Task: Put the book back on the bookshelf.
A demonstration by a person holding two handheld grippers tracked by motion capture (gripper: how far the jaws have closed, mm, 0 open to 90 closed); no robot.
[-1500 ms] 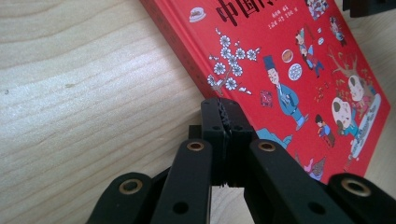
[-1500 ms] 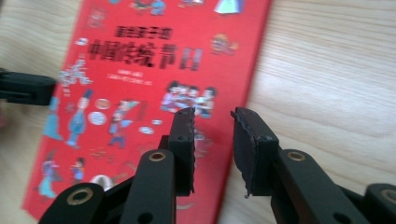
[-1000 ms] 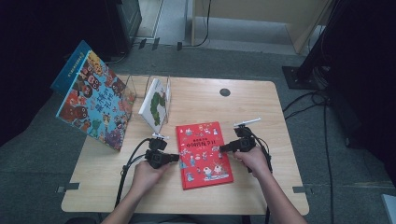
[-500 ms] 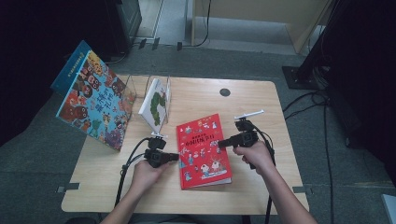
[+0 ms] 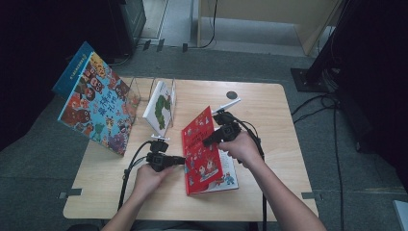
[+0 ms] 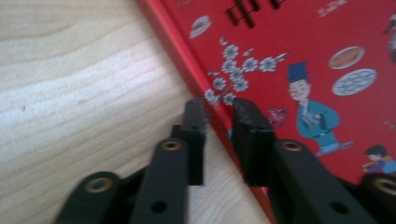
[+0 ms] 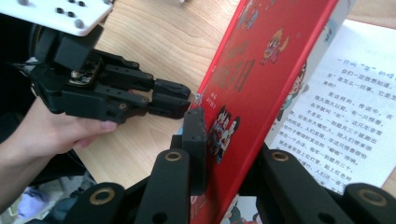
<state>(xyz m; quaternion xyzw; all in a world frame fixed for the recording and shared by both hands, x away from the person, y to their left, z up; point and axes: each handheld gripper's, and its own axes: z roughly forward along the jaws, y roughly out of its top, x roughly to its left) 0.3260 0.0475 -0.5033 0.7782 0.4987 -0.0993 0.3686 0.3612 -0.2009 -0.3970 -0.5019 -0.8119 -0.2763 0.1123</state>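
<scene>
Green-cover book (image 5: 160,107) in wire rack (image 5: 144,91) (upright)

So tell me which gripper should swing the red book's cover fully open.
Right. The right gripper has the red book's cover between its jaws, already lifted off the printed page. The left gripper sits at the spine edge, jaws apart.

The raised red hardcover picture book cover (image 7: 261,84) hides one black jaw of the right gripper (image 7: 224,140); its title is cut off by the frame's top edge.
</scene>
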